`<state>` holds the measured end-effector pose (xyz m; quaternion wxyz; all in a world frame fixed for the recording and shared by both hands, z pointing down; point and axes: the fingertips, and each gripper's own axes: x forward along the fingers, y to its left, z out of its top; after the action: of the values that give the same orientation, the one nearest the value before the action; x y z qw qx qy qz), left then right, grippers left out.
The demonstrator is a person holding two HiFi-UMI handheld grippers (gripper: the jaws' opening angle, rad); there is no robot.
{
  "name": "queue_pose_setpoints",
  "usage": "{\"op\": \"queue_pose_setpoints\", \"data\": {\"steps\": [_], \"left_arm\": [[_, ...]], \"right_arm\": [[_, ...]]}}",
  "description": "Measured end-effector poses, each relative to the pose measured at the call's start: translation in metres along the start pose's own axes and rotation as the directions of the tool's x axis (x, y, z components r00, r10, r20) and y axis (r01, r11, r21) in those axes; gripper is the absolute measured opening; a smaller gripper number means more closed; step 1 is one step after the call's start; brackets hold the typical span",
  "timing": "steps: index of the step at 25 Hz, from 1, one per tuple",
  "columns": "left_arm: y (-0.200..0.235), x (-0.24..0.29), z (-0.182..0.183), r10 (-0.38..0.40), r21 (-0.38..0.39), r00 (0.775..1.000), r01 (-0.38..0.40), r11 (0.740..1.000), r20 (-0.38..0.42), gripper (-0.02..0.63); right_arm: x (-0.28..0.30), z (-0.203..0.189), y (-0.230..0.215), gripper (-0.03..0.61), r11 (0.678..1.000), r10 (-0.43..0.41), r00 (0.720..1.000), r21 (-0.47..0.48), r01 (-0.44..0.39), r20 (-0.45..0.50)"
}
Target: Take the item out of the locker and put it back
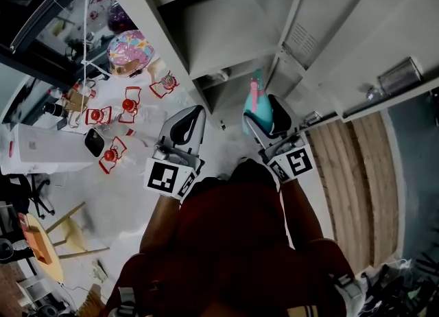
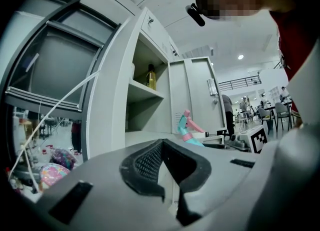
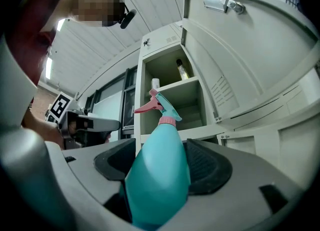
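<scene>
A teal spray bottle with a pink trigger stands upright between the jaws of my right gripper, which is shut on its body. It is held just in front of the open grey locker, outside the shelves. In the right gripper view the spray bottle fills the gap of the right gripper, with its nozzle towards the locker's lower compartment. My left gripper hangs beside it to the left, shut and empty. From the left gripper the spray bottle shows to the right.
The locker door stands open to the right. An amber bottle and a white container stand on the upper shelf. Left of the locker the floor holds a colourful bag, red-white items and a white box.
</scene>
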<state>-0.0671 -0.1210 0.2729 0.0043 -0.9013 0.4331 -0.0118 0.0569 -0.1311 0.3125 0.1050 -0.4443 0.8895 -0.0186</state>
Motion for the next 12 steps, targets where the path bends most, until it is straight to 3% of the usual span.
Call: {"op": "queue_pose_setpoints", "data": {"steps": [12], "left_arm": [[-0.004, -0.009, -0.029, -0.136, -0.027, 0.99, 0.135, 0.99, -0.036, 0.006]], "right_arm": [[0.002, -0.016, 0.012, 0.318, 0.996, -0.069, 0.998, -0.059, 0.07, 0.013]]}}
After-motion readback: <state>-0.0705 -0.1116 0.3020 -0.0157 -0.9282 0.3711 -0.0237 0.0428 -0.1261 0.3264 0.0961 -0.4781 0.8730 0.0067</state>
